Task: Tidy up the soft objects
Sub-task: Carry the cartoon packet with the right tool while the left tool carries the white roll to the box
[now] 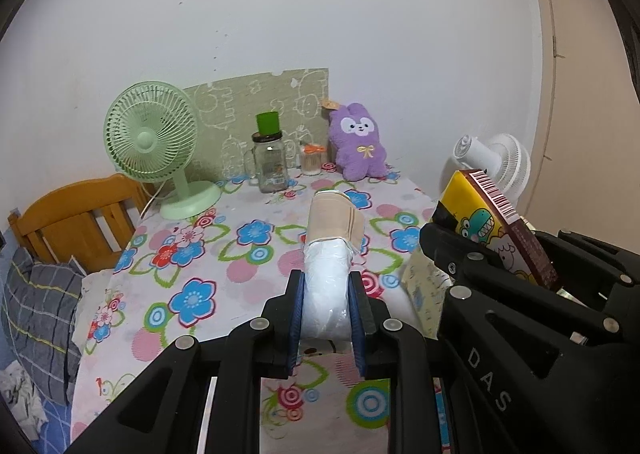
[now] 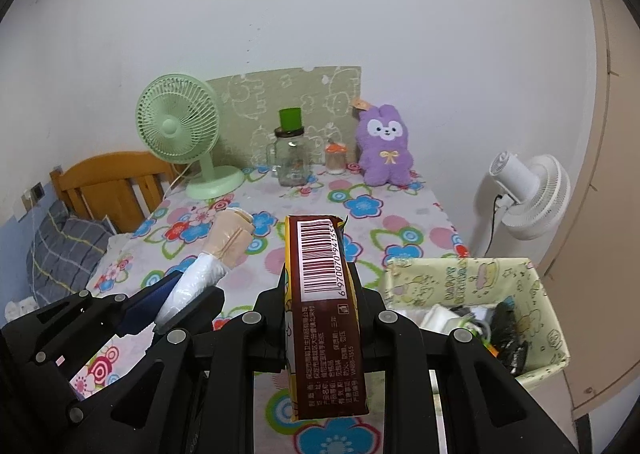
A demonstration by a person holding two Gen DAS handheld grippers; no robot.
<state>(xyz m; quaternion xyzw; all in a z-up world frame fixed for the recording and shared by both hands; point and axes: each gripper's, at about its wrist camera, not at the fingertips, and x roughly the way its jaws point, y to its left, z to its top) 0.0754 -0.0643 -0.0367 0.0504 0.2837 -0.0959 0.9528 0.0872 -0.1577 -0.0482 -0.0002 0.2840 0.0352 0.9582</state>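
Note:
My left gripper (image 1: 326, 290) is shut on a white plastic-wrapped roll with a beige band (image 1: 330, 254) and holds it above the floral tablecloth (image 1: 224, 254); the roll also shows in the right wrist view (image 2: 216, 258). My right gripper (image 2: 320, 294) is shut on a yellow and brown tissue pack with a barcode (image 2: 324, 294), also seen in the left wrist view (image 1: 496, 222). A purple plush rabbit (image 2: 386, 150) sits at the table's back by the wall. A pale green fabric basket (image 2: 548, 294) holding small items stands at the right.
A green desk fan (image 1: 154, 142), a glass jar with a green cup on it (image 1: 272, 158) and a small jar (image 1: 312, 160) stand at the back. A white fan (image 2: 528, 194) stands right of the table. A wooden headboard (image 1: 76, 214) and bedding lie left.

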